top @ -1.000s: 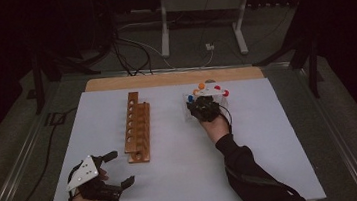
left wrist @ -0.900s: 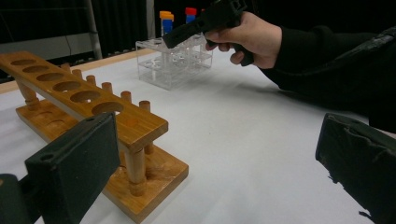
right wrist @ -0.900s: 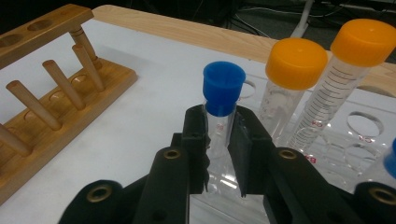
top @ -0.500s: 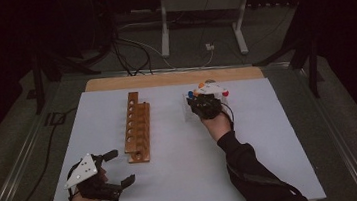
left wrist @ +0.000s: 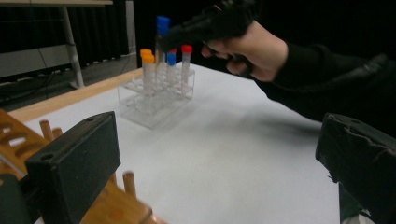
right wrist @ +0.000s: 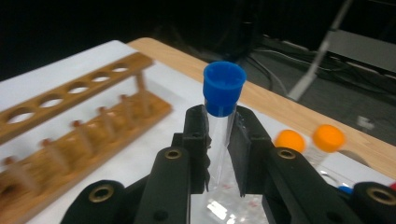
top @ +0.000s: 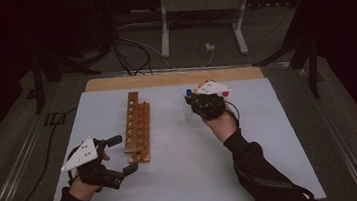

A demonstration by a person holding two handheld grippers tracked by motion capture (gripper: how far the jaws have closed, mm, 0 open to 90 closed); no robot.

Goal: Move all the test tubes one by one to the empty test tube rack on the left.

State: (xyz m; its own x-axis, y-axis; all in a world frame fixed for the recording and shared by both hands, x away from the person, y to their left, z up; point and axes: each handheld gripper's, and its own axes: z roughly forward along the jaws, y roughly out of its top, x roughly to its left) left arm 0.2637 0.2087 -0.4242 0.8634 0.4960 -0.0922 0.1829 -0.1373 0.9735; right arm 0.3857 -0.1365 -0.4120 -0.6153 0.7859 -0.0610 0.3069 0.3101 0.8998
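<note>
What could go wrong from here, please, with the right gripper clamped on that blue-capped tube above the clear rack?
The blue-capped tube sits slightly tilted between smooth pads of the right gripper, so it might slip or swing. It is close above the clear rack, so it could knock the orange-capped tubes. The left gripper hangs open beside the wooden rack and could nudge it.

A white mat (top: 270, 136) is laid over the wooden table (top: 164, 78). Cables (top: 132, 60) and a metal stand (top: 202, 7) are seen on the far floor.
</note>
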